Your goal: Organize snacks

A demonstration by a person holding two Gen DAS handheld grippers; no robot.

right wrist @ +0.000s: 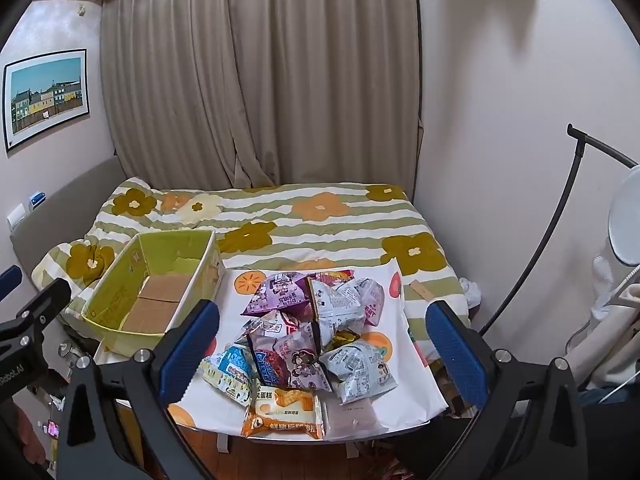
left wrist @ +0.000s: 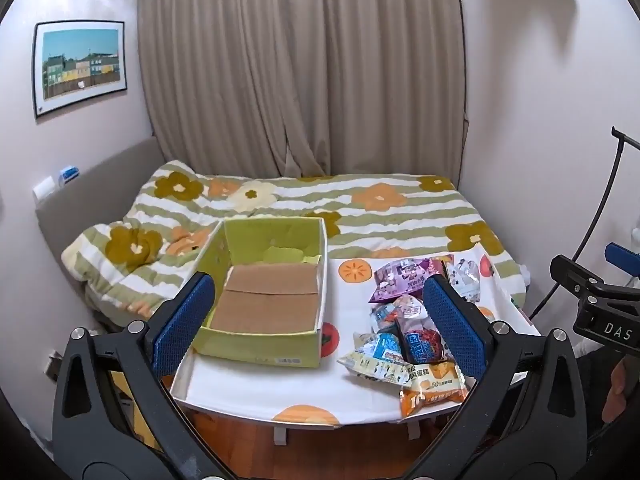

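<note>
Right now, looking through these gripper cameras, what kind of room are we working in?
Most likely a bedroom at home: a bed with a flowered striped quilt fills the back, drawn curtains hang behind it, and a framed picture is on the wall.

Legible text was sparse. White letters "DAS" stood on the black clamp body of the right gripper (left wrist: 618,332), at 3 o'clock in the left wrist view. The orange plastic snack packet (left wrist: 434,390) at the pile's 6 o'clock edge bore "50%" and a large "10". Other packet print was too small to read.
</note>
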